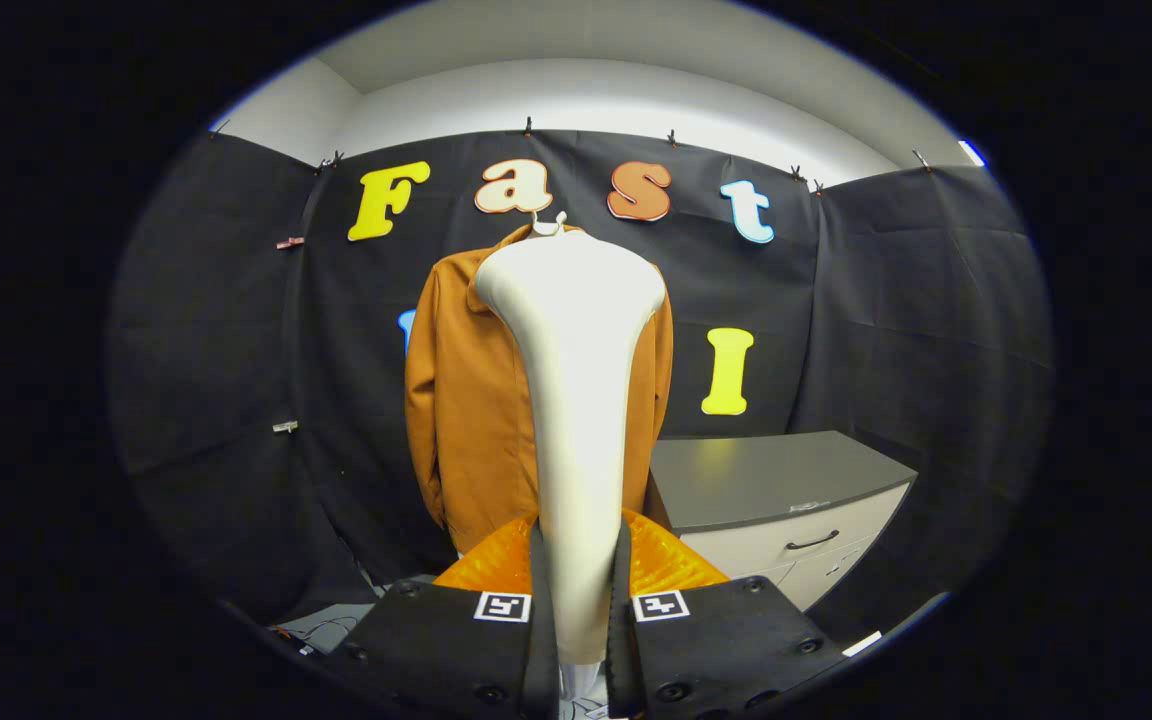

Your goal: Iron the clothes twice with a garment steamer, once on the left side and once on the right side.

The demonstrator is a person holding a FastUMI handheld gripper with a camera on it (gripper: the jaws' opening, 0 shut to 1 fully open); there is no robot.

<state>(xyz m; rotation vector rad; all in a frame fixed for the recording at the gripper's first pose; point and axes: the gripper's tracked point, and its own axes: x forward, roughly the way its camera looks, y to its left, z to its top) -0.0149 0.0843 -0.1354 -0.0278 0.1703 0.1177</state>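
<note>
Between black gripper fingers point(576, 640): white plastic garment steamer point(574, 400), handle clamped on both sides, head upright. Beyond it, rust-brown jacket point(466, 420) hangs on white hanger point(546, 225) against black cloth wall point(226, 330). Risk: smooth tapered handle slips in grip; head snags placket. Grey-topped drawer cabinet point(776, 480) right of jacket limits right-side pass.
</note>
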